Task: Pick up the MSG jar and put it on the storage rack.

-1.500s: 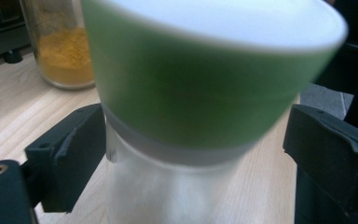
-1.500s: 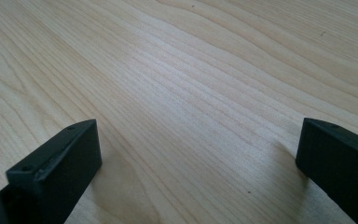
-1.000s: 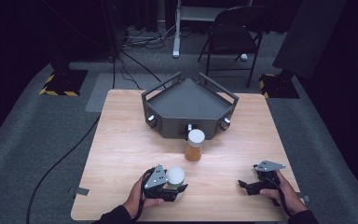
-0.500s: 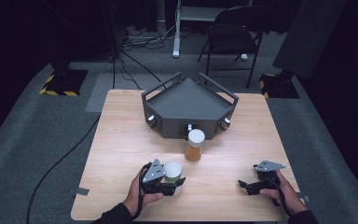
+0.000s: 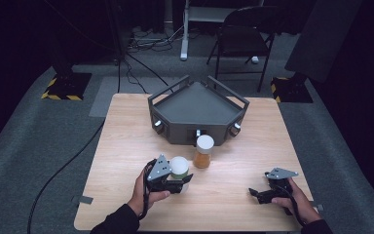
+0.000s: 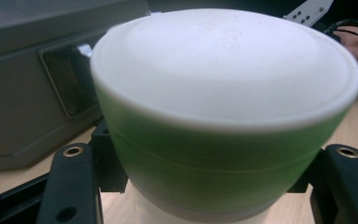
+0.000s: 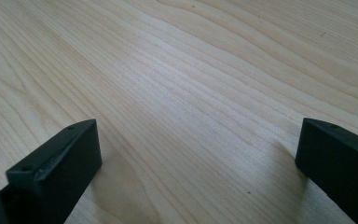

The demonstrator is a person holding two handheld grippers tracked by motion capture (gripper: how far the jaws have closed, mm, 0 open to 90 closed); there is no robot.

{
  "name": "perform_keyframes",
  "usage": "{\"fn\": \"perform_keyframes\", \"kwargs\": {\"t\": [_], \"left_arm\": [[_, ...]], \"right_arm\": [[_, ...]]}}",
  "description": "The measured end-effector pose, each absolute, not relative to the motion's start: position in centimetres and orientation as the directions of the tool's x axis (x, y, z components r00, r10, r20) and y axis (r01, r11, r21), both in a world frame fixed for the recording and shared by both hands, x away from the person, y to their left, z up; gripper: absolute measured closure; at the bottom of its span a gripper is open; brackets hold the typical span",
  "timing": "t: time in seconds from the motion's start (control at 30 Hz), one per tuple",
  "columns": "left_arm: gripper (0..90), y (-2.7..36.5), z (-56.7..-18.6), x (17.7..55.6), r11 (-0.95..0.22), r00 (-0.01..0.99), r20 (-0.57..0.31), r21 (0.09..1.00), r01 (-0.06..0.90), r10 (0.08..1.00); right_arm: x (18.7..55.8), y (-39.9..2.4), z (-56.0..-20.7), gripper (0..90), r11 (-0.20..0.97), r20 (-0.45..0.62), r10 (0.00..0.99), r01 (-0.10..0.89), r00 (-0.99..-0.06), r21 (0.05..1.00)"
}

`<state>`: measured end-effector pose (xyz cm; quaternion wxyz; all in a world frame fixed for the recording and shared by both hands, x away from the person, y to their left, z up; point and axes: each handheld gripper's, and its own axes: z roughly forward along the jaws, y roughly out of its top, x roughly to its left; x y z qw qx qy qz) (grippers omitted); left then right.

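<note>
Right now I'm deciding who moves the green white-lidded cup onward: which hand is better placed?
Left. The left gripper is shut on the green cup. The right gripper rests apart on the table, jaws open and holding nothing.

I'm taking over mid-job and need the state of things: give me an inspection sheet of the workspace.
Surface: light wooden table, bare wood under the right tool.
Job's things: green cup with white lid, clamped in the left tool; amber jar with white lid upright before the dark angular tray.
Clutter: tape piece at the near left table edge.
Grippers: left tool shut on the cup; right tool open, nothing between its jaws.
Cables: black cable across the floor at left.
Surroundings: grey carpet, folding chair beyond the table.
</note>
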<state>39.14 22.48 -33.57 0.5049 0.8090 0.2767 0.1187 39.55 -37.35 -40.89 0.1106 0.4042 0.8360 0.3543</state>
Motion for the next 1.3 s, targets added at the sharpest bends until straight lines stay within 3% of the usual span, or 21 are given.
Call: {"fn": "perform_keyframes", "kwargs": {"t": [0.8,1.3], "left_arm": [[34.0,21.9,-31.9,41.7,-0.275,0.775,-0.086,0.906,0.322,0.626],[34.0,21.3,-30.3,42.6,-0.230,0.769,-0.064,0.936,0.267,0.637]], "right_arm": [[39.5,-37.4,-40.9,0.1,0.423,0.100,0.755,0.597,-0.649,0.681],[39.5,-37.4,-40.9,0.1,0.423,0.100,0.755,0.598,-0.648,0.681]]}}
